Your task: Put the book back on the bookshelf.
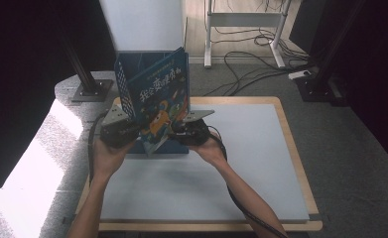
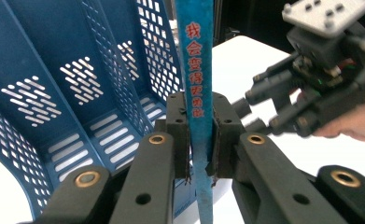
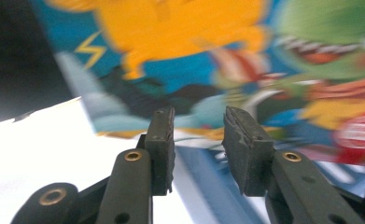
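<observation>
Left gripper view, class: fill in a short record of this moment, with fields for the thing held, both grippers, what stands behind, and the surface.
thing held: picture book, upright, spine toward the camera
left gripper: shut on the book's spine
right gripper: jaws parted, nothing between the pads, close to the book's cover
behind: blue file rack with perforated dividers
surface: pale mat on a wooden-edged table

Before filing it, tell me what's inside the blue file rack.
The blue file rack's slots in the left gripper view look empty; the picture book covers the rest in the high view.
</observation>
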### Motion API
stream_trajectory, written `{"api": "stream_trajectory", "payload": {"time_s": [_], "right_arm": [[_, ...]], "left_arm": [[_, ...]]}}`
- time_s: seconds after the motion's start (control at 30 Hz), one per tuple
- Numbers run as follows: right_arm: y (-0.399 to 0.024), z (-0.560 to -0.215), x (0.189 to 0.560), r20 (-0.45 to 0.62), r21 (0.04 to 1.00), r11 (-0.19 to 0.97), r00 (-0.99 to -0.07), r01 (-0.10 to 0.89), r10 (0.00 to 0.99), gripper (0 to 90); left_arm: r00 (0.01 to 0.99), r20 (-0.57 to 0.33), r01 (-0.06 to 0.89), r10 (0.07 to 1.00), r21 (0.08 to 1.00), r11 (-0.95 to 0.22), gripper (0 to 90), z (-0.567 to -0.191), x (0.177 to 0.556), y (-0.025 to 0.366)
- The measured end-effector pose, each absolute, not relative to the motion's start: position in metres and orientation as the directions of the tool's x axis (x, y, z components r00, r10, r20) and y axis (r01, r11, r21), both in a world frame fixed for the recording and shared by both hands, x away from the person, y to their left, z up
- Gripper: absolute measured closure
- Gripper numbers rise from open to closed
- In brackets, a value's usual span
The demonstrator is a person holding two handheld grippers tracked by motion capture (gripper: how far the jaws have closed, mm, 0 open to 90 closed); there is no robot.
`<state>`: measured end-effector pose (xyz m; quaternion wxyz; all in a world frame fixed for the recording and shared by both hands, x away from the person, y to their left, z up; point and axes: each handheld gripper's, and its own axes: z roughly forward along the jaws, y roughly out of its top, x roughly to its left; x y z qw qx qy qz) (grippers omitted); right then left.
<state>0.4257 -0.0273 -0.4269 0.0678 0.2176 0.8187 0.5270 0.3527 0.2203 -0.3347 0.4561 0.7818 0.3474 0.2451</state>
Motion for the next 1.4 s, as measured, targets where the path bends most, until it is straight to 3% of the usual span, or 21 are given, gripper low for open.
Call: {"api": "stream_trajectory", "payload": {"time_s": [0.23, 0.6, 0.8, 0.93, 1.4], "right_arm": [[-0.005, -0.435, 0.404, 0.09, 0.893, 0.399, -0.953, 0.206, 0.291, 74.8], [0.029, -0.437, 0.383, 0.13, 0.899, 0.38, -0.961, 0.218, 0.244, 87.4], [0.046, -0.439, 0.374, 0.053, 0.907, 0.392, -0.966, 0.153, 0.255, 87.6], [0.051, -0.442, 0.373, -0.01, 0.908, 0.402, -0.95, 0.123, 0.312, 88.5], [0.049, -0.446, 0.379, -0.073, 0.907, 0.41, -0.921, 0.098, 0.381, 89.0]], "left_arm": [[0.639, 0.065, 0.331, 0.766, 0.876, -0.35, 80.6, -0.332, 0.355, 0.219], [0.63, 0.044, 0.348, 0.775, 0.876, -0.333, 80.9, -0.332, 0.356, 0.219], [0.627, 0.036, 0.351, 0.778, 0.879, -0.323, 81.4, -0.331, 0.356, 0.217], [0.62, 0.01, 0.362, 0.785, 0.884, -0.297, 82.3, -0.332, 0.355, 0.215], [0.55, 0.01, 0.366, 0.835, 0.896, -0.252, 82.9, -0.335, 0.359, 0.204]]}}
